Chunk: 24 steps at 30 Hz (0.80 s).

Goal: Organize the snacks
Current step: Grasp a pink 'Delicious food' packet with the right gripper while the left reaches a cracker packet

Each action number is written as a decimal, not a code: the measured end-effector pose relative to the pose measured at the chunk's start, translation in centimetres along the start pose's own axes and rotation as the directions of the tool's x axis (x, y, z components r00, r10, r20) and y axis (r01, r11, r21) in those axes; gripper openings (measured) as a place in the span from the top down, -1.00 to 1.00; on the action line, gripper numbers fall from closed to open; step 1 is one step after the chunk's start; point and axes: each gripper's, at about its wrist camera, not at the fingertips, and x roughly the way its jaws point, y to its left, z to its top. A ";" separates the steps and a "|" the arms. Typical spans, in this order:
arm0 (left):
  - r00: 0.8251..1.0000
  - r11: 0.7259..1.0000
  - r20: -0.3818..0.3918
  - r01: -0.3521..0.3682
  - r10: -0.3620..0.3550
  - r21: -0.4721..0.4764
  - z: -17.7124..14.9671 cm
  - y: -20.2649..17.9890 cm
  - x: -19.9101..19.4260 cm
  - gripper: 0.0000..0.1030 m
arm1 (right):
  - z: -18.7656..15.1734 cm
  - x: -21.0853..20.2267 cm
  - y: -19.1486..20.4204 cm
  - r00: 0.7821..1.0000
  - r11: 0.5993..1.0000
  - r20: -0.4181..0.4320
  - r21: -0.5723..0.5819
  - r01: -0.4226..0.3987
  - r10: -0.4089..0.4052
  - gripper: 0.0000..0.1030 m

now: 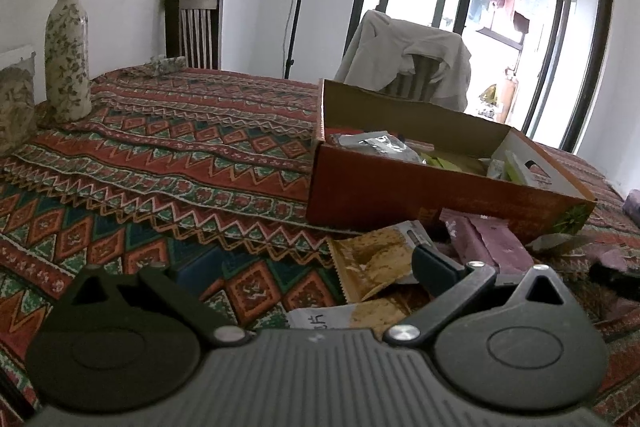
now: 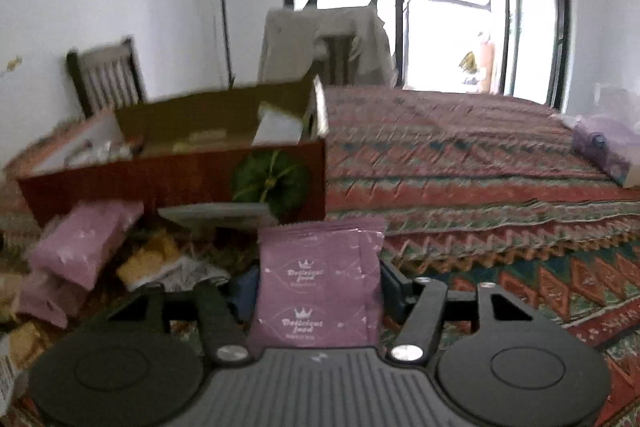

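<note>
An open orange cardboard box [image 1: 400, 195] with several snack packets inside stands on the patterned tablecloth; it also shows in the right wrist view [image 2: 160, 179]. My left gripper [image 1: 376, 267] is shut on a brown and gold snack packet [image 1: 372, 259] just in front of the box. Purple packets [image 1: 488, 239] lie to its right. My right gripper [image 2: 318, 283] is shut on a purple "Delicious food" packet [image 2: 320, 279], held upright above the table, in front of the box's right end. More purple packets [image 2: 84, 247] and yellow ones [image 2: 148, 259] lie at the left.
A floral vase [image 1: 66, 55] with yellow flowers stands at the far left of the table. Two chairs [image 1: 196, 27] stand behind it, one draped with a jacket [image 1: 408, 55]. A purple pack [image 2: 604, 147] lies at the table's right edge. Glass doors are behind.
</note>
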 end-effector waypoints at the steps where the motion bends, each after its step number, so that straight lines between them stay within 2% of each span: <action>1: 1.000 1.000 0.002 -0.005 0.005 -0.001 0.0 0.0 0.0 -1.00 | 0.0 -0.4 0.0 1.000 1.000 0.022 0.001 0.003 -0.003 -0.16; 5: 0.999 0.999 0.009 -0.031 0.031 -0.021 0.0 0.3 0.0 -1.00 | -0.1 -1.5 0.4 0.995 1.000 0.095 -0.019 0.025 -0.023 -0.16; 11: 0.997 0.997 -0.018 -0.070 0.069 -0.028 0.4 0.4 -0.2 -1.00 | 0.0 -1.6 0.1 0.994 1.000 0.104 -0.006 0.014 -0.013 -0.16; 17: 0.992 0.999 -0.115 -0.054 0.054 0.005 0.0 -1.2 -0.1 -1.00 | -0.2 -1.9 -0.1 0.993 1.000 0.114 0.001 0.003 -0.003 -0.16; 24: 0.969 0.990 -0.205 -0.136 0.139 0.029 -0.7 -3.0 1.8 -1.00 | -0.3 -2.3 -0.5 0.992 1.000 0.128 0.019 -0.012 0.010 -0.16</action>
